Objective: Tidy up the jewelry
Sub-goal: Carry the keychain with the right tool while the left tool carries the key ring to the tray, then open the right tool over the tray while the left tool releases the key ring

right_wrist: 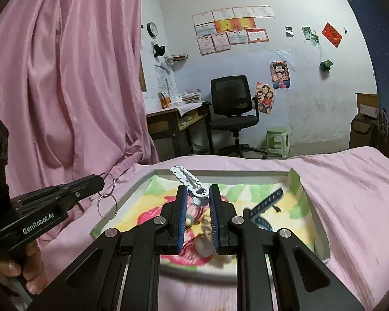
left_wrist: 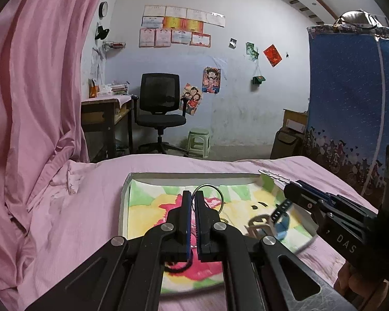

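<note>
black linkage arms fill the foreground of both wrist views. left gripper (left_wrist: 192,207): jaws clenched on a pair of linked metal rings (right_wrist: 107,194), one loop showing above the fingertips in its own view, both loops hanging from the tip in the right wrist view, held above the left edge of the tray. right gripper (right_wrist: 197,202): jaws closed on the sprung end of a white hair clip (right_wrist: 188,182), whose scalloped arm projects up and away from the fingertips, clear of the tray floor. beneath both lies a shallow white-rimmed tray (right_wrist: 321,235), lined with a colourful cartoon print and resting on a pink bedsheet (right_wrist: 350,181). remaining in the tray: a dark blue comb-like clip (right_wrist: 265,204) towards the right side, a pale buckle-shaped piece (left_wrist: 259,224) near the centre, and small pale items between the right fingers, too blurred to name. a pink curtain (left_wrist: 33,90) hangs to the left; a black office chair (left_wrist: 160,103) stands against the far wall.

step in hand, by judgement: both pieces appear lifted from the tray, each gripper carrying one for sorting. no destination container is visible, so the next move calls for carrying each piece to its place without loosening the grip; the rings swing freely and could snag on the tray rim or the clip.
</note>
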`<state>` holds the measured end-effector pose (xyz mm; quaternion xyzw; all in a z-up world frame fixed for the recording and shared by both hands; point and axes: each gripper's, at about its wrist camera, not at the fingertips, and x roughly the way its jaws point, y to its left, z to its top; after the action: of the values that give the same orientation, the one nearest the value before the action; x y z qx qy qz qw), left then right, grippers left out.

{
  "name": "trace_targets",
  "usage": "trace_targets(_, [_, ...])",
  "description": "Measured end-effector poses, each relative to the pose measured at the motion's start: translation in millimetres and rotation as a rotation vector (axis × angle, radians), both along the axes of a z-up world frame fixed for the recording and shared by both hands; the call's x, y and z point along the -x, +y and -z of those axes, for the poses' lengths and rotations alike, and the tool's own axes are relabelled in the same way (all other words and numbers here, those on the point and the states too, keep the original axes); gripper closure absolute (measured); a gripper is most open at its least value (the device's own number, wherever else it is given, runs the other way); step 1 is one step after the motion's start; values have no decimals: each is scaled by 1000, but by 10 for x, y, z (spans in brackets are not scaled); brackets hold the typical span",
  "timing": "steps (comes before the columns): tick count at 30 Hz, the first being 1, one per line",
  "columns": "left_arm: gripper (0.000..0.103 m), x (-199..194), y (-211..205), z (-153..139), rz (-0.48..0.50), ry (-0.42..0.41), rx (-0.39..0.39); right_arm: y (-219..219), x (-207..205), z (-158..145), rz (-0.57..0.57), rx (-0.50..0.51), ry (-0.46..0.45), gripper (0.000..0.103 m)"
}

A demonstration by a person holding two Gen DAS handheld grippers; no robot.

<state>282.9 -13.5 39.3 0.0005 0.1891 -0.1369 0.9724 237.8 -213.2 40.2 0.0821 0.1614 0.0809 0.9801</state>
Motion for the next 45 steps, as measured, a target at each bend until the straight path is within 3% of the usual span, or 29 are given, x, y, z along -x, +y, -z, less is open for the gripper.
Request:
trace_targets(9, [100,-370,-54,125,-61,43,-20,1,-379,59,31,11,30,88])
trace_targets(18, [100,-688,-32,312,-90,154,-20,64,-662,147,32,36,87,88])
trace_targets(40, [100,-1042,-43,651,-69,411,-30,190,-1051,408,16,141,307,88])
trace_targets(45, [99,-1049,18,674,-70,439,2,188,-1053,392,11,145,326,88])
